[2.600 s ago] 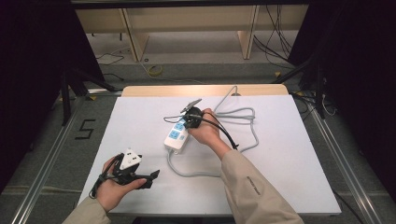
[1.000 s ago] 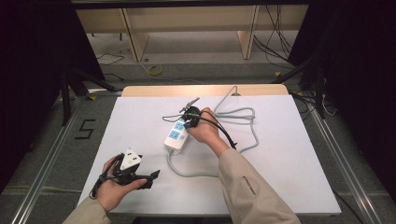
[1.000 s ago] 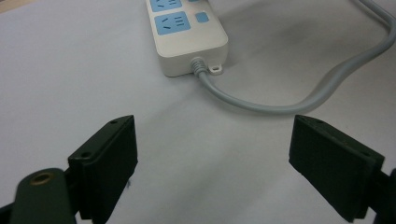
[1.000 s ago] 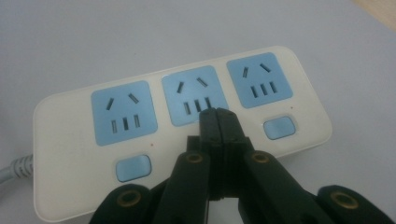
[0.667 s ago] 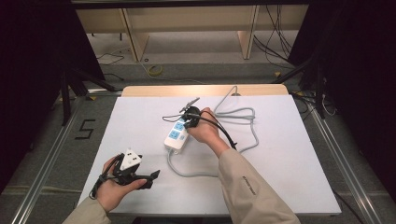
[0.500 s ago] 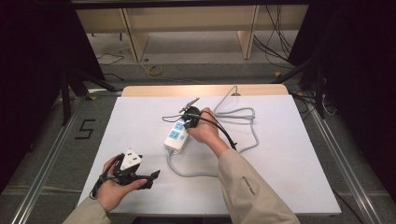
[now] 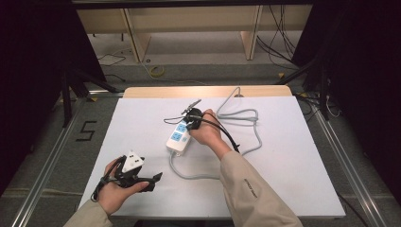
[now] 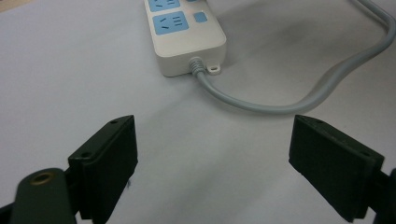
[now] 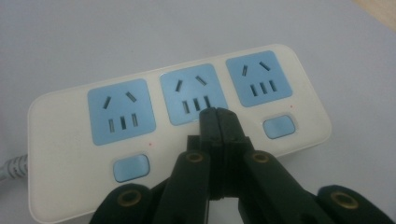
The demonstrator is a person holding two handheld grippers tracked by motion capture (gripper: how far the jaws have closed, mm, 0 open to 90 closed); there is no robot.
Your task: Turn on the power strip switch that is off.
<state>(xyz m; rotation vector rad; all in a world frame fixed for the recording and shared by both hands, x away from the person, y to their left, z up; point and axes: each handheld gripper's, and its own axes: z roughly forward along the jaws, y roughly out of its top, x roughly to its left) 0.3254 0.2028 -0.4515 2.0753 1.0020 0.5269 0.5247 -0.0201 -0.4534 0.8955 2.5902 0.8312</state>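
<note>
You are holding your right gripper [image 9: 218, 116] over the white power strip [image 7: 178, 138], and its 2 black jaws are pressed flat together with nothing between them. In the right gripper view the closed tip is sitting over the strip's face, right at the lower edge of the middle blue socket [image 9: 192, 94] of 3, between the 2 blue switch buttons [image 9: 131, 167]. Whether the tip is actually touching the plastic is not clear from the pictures. From the high view your right gripper [image 7: 192, 117] is lying at the far end of the strip, with your right hand [image 7: 206, 133] just beside the strip's right edge.

The power strip is lying flat on the white table [image 7: 293, 175], a little left of the middle, running lengthwise away from you. Its grey cord [image 7: 191, 175] is leaving the near end, curving along the table toward your right arm, and looping on the far right.

Your left gripper [image 7: 150, 180] is resting near the table's front left, well apart from the strip. In the left gripper view its jaws are standing wide apart around bare table, and the strip's near end [image 8: 189, 44] with the cord exit is lying ahead of them, not between them.
</note>
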